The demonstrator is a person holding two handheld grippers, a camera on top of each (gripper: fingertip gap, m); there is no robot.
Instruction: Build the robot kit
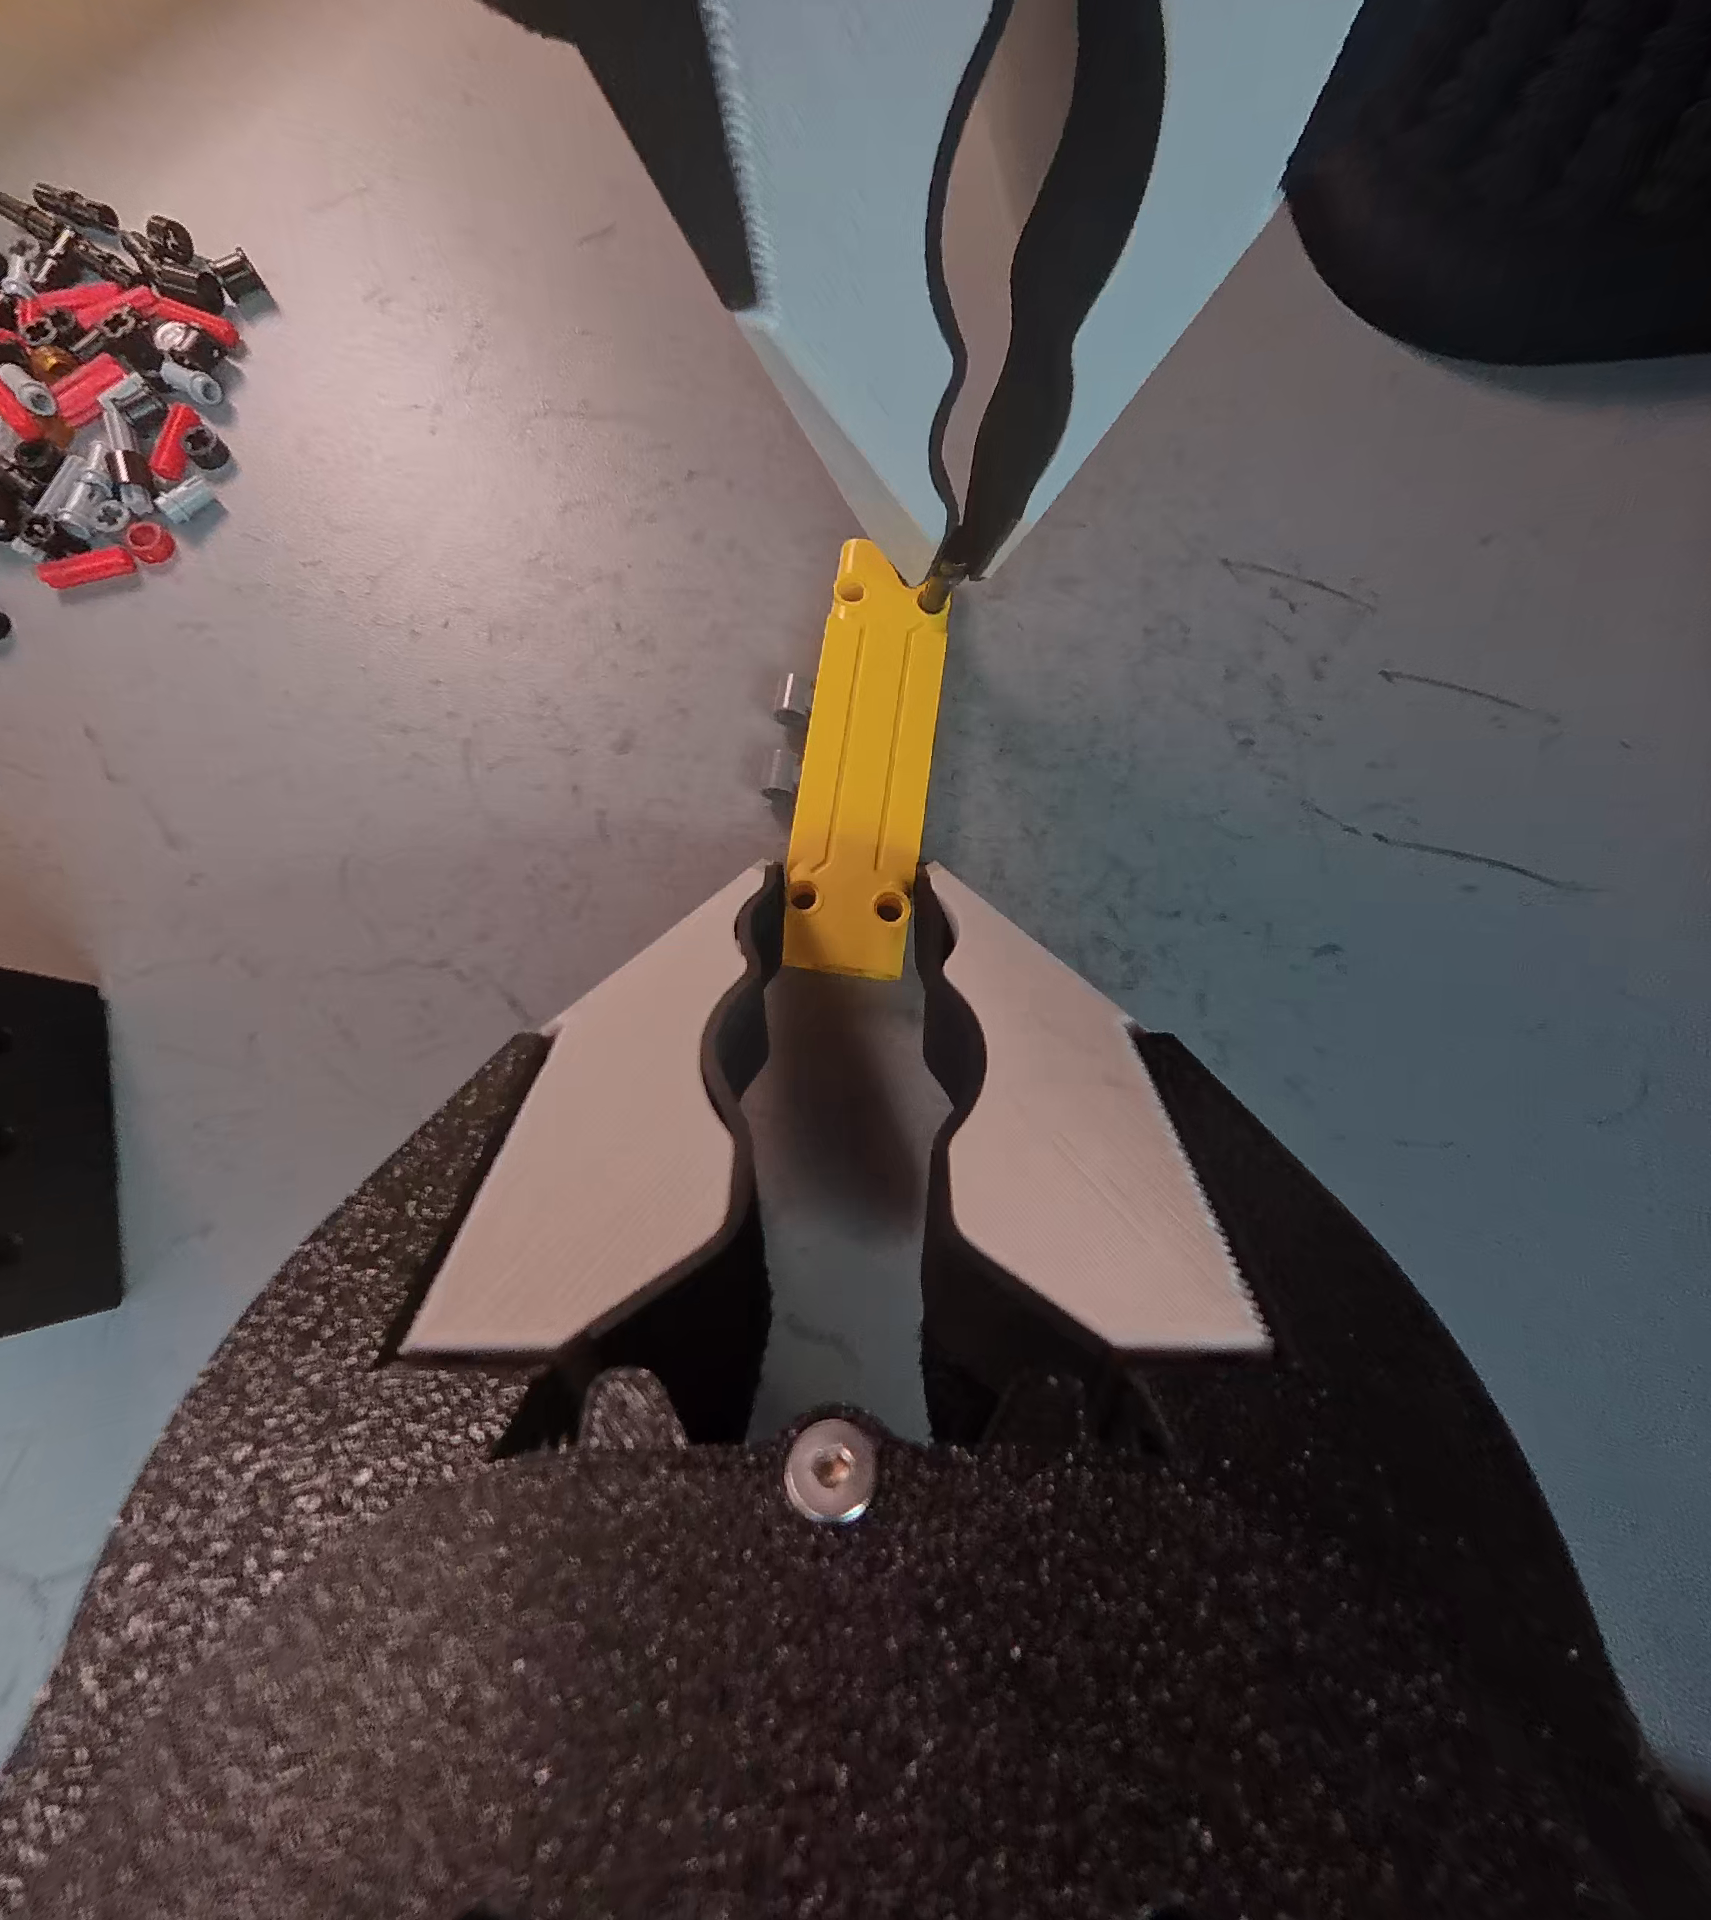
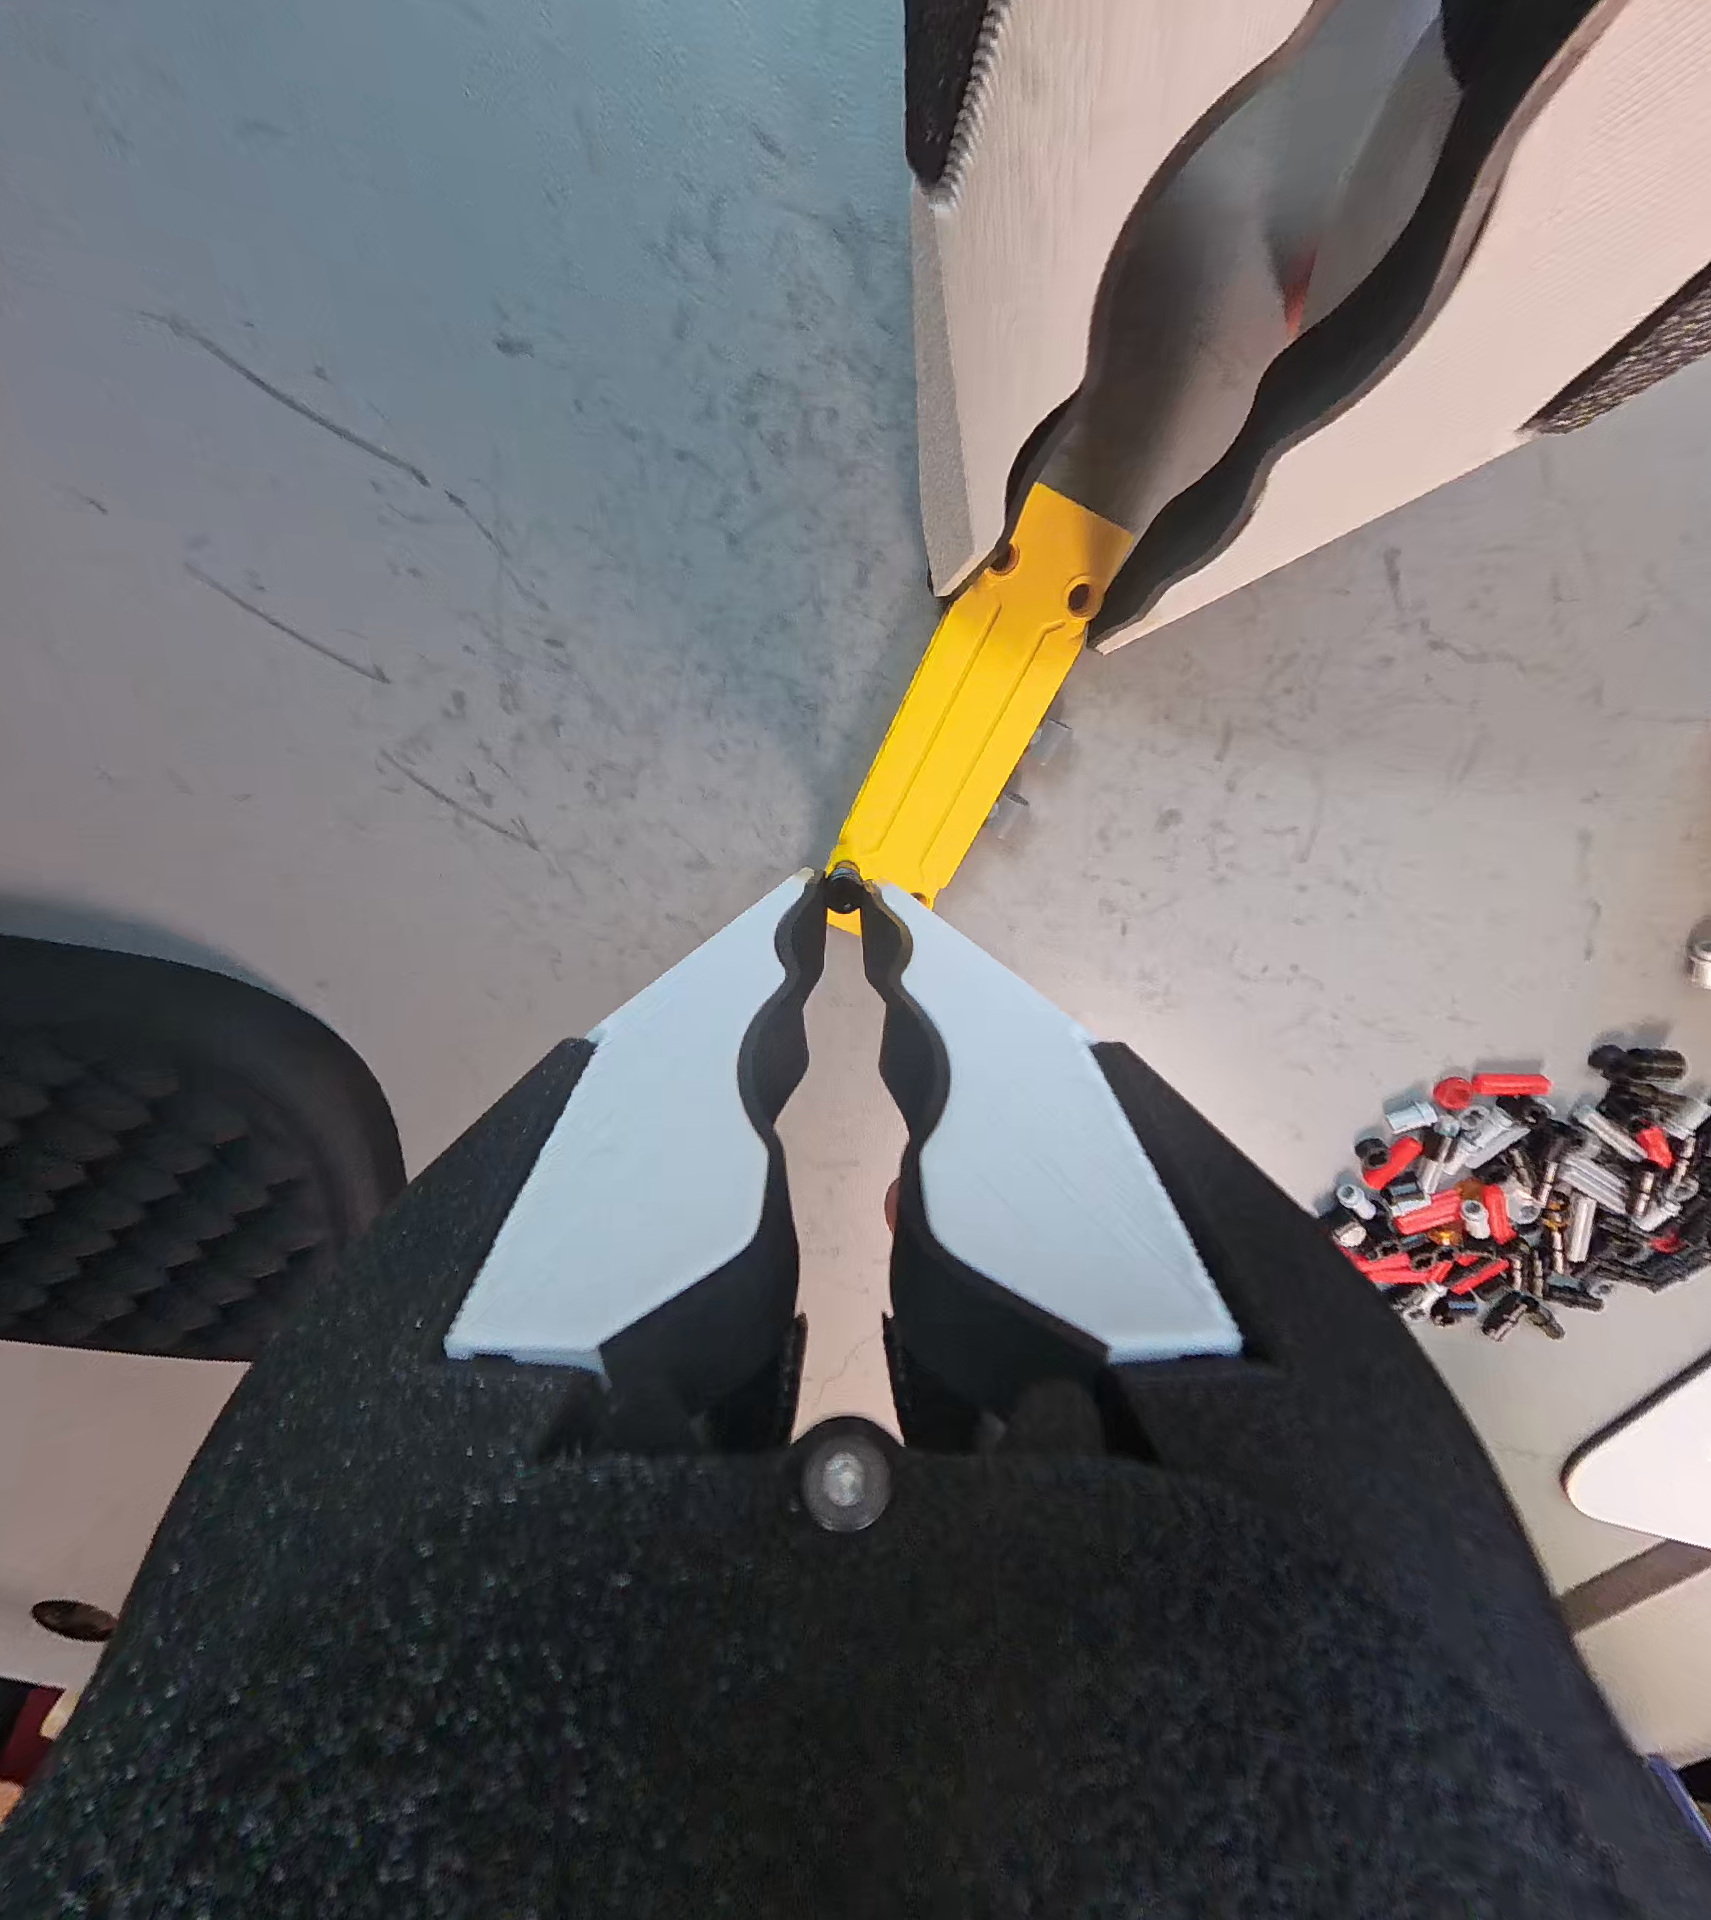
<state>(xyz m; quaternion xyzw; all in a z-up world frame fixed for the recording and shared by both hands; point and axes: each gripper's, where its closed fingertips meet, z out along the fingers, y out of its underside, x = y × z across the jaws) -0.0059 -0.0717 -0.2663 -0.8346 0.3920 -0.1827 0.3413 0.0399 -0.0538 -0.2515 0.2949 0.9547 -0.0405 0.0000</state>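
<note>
Currently, the left gripper [image 1: 849,894] clamps the near end of the yellow panel [image 1: 866,769], holding it above the table [image 1: 1350,935]. The right gripper [image 2: 843,891] pinches a small dark pin [image 2: 843,889] seated at a corner hole at the panel's far end. Two grey pins [image 1: 786,727] protrude from one long edge. A heap of loose connectors [image 1: 51,395] lies well apart

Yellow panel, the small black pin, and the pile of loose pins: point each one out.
yellow panel [image 1: 866,769], left wrist view, middle of its grooved face.
small black pin [image 2: 843,891], right wrist view, its visible end.
pile of loose pins [image 2: 1568,1195], right wrist view, centre of the heap.
</note>
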